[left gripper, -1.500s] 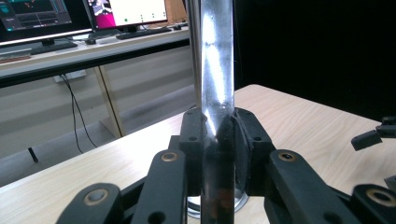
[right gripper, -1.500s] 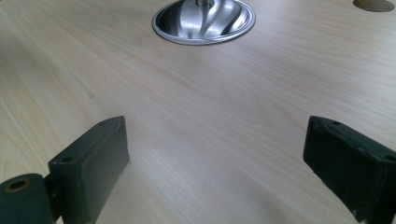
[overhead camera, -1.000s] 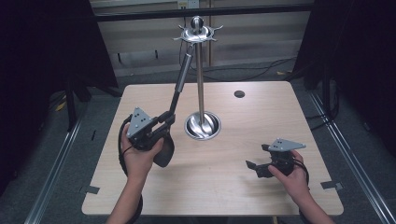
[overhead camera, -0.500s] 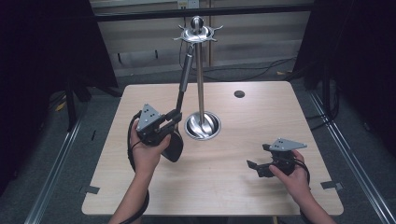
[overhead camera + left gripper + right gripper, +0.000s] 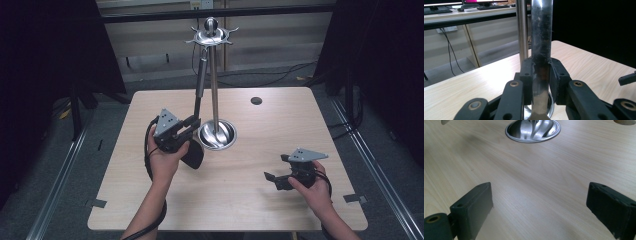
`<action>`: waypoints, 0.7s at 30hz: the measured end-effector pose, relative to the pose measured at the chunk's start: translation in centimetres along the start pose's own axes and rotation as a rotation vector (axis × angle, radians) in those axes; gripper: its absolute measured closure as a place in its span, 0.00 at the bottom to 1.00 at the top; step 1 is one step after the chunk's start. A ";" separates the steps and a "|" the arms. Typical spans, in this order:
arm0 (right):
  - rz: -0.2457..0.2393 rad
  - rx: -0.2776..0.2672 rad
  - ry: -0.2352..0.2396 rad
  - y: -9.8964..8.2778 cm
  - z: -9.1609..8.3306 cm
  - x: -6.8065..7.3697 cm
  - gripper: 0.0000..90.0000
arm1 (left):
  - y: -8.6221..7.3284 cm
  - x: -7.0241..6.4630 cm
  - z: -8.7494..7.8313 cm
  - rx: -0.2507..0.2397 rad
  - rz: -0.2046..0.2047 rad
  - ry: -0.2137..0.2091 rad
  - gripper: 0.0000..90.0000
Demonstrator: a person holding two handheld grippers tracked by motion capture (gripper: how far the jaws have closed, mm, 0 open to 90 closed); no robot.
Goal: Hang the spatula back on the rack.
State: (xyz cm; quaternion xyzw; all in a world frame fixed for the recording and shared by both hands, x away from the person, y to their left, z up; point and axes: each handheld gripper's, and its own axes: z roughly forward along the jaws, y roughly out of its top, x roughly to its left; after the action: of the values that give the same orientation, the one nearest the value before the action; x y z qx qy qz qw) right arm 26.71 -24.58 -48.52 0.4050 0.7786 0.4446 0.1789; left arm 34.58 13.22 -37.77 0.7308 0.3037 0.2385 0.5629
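My left gripper point(image 5: 192, 123) pinches the hanging utensil's handle point(image 5: 541, 50) to steady it beside the rack pole point(image 5: 214, 90); my right gripper point(image 5: 272, 180), spread, rests idle.

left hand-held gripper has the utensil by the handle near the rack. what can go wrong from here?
1. The left hand-held gripper clamps the utensil low on its handle, with the long upper part leaning toward the rack's top hooks; it could pivot in the pads.
2. The handle runs close beside the rack pole; a knock could rock the stand on its base.
3. The right hand-held gripper sits open, away from the rack, so nothing steadies it.
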 end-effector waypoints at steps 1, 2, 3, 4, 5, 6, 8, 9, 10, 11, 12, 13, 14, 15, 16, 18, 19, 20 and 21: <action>-0.001 0.000 0.000 0.0 0.0 0.0 0.07 | 0.0 0.0 0.1 -0.001 -0.002 0.003 0.83; -0.003 0.000 0.001 0.0 0.0 0.0 0.07 | 0.0 0.0 0.2 -0.005 0.004 0.003 0.83; -0.003 -0.001 0.002 0.0 0.0 0.0 0.07 | -0.1 0.0 0.2 -0.003 0.004 0.002 0.83; -0.003 -0.001 0.002 0.0 0.0 0.0 0.07 | -0.1 0.0 0.3 -0.007 -0.004 0.002 0.83; -0.004 -0.001 0.002 0.0 0.0 0.0 0.07 | -0.1 0.0 0.4 -0.012 0.000 0.000 0.83; -0.004 0.000 0.003 0.0 0.0 0.0 0.07 | -0.1 0.0 0.5 -0.012 0.000 -0.002 0.83; -0.006 0.000 0.001 0.0 0.0 0.0 0.07 | -0.1 0.0 0.6 -0.010 0.001 0.002 0.83; -0.008 -0.002 0.001 0.0 0.0 0.0 0.07 | -0.2 0.0 0.7 -0.013 0.000 -0.002 0.83; -0.008 -0.003 0.000 0.0 0.0 0.0 0.07 | -0.2 0.0 0.8 -0.015 -0.002 0.000 0.83; -0.007 -0.005 0.000 0.0 0.0 0.0 0.07 | -0.2 -0.1 0.9 -0.015 -0.003 0.002 0.83; -0.004 -0.003 -0.001 0.0 0.0 0.0 0.07 | -0.2 -0.1 1.0 -0.021 -0.005 -0.005 0.83; -0.006 -0.004 -0.003 0.0 -0.1 0.0 0.07 | -0.3 -0.2 1.1 -0.019 -0.013 -0.002 0.83; -0.008 -0.004 -0.003 0.0 -0.1 0.0 0.07 | -0.3 -0.1 1.2 -0.020 -0.007 -0.003 0.83; -0.010 -0.004 0.000 0.0 -0.1 0.0 0.07 | -0.3 -0.2 1.2 -0.023 -0.007 -0.001 0.83; -0.008 -0.003 -0.003 0.0 -0.2 0.0 0.07 | -0.3 -0.2 1.3 -0.022 -0.008 0.002 0.83; -0.007 -0.004 -0.003 0.0 -0.2 0.0 0.07 | -0.4 -0.2 1.5 -0.029 -0.010 -0.002 0.83; -0.005 -0.003 -0.004 0.0 -0.3 0.0 0.07 | -0.4 -0.2 1.6 -0.030 -0.013 0.000 0.83; -0.007 -0.003 -0.003 0.0 -0.3 0.0 0.07 | -0.4 -0.2 1.7 -0.034 -0.012 -0.006 0.83; -0.006 -0.003 -0.002 -0.1 -0.3 0.0 0.07 | -0.4 -0.2 1.8 -0.034 -0.016 -0.009 0.83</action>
State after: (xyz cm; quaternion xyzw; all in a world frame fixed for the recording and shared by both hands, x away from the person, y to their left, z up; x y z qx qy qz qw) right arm 26.53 -24.77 -48.43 0.4028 0.7791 0.4447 0.1819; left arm 35.63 11.97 -38.63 0.7198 0.3028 0.2357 0.5785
